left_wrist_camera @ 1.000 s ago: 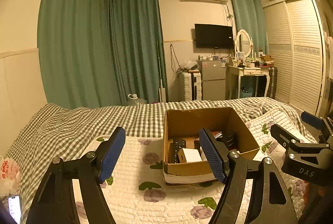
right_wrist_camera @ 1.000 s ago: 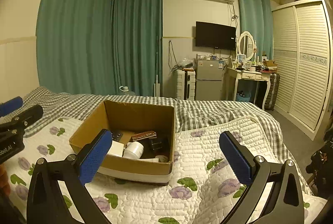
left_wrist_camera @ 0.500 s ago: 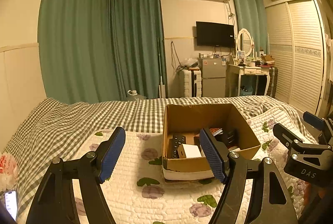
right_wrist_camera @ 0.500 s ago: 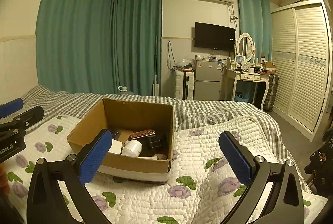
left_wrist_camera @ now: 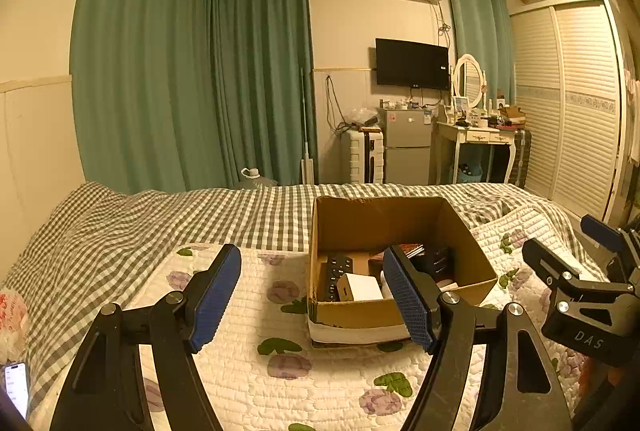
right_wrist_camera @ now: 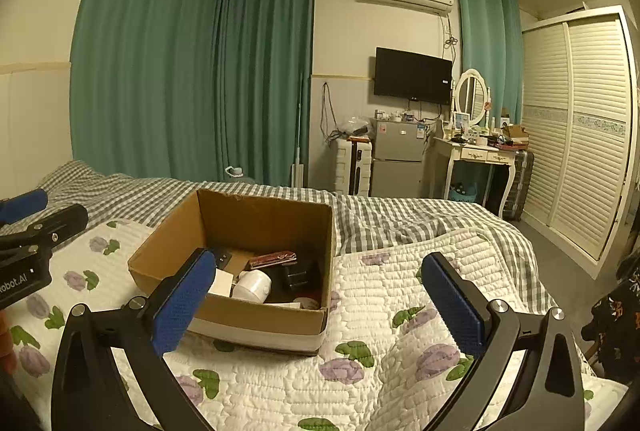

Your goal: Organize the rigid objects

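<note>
An open cardboard box (left_wrist_camera: 400, 317) (right_wrist_camera: 256, 315) sits on the quilted floral bedspread. It holds a black remote (left_wrist_camera: 338, 273), a small white box (left_wrist_camera: 360, 287) (right_wrist_camera: 222, 283), a white cylinder (right_wrist_camera: 253, 285), a reddish flat item (right_wrist_camera: 274, 258) and dark objects (right_wrist_camera: 300, 275). My left gripper (left_wrist_camera: 314, 297) is open and empty, held above the quilt in front of the box's left side. My right gripper (right_wrist_camera: 320, 305) is open and empty, in front of the box's right corner. Each gripper shows at the edge of the other's view.
The bed has a grey checked cover (left_wrist_camera: 160, 219) behind the quilt. A phone (left_wrist_camera: 16, 389) lies at the far left edge. Beyond the bed stand a small fridge (left_wrist_camera: 404, 147), a dressing table (left_wrist_camera: 476, 139), green curtains and a louvred wardrobe (right_wrist_camera: 580, 135).
Both views have tilted slightly up and pulled back, so the box sits lower and a little farther away. Both grippers stay open and empty.
</note>
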Tool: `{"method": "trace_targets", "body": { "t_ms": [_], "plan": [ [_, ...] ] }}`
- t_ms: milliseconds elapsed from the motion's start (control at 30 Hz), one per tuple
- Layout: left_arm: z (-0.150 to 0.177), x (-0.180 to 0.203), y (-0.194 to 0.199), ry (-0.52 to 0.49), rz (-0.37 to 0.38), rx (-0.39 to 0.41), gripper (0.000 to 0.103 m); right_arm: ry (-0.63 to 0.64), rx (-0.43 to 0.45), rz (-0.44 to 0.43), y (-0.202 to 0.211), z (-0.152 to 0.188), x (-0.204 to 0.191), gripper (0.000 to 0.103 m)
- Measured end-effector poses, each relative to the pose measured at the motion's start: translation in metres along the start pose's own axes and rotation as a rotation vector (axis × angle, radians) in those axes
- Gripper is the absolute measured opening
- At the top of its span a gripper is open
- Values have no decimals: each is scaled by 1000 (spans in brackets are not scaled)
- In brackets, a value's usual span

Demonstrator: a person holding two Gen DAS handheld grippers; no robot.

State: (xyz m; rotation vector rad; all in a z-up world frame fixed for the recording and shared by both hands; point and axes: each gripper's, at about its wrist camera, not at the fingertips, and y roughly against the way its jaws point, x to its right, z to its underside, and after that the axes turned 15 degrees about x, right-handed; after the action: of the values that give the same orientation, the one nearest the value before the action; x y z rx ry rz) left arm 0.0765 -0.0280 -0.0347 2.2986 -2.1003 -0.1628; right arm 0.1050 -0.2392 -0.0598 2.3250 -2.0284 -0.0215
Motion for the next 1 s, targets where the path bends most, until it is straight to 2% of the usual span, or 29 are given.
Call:
{"method": "trace_targets", "body": {
  "t_ms": [1000],
  "plan": [
    [6, 0, -1, 20, -6, -30, 76, -3, -30, 15, -6, 9, 2, 103]
  ]
}}
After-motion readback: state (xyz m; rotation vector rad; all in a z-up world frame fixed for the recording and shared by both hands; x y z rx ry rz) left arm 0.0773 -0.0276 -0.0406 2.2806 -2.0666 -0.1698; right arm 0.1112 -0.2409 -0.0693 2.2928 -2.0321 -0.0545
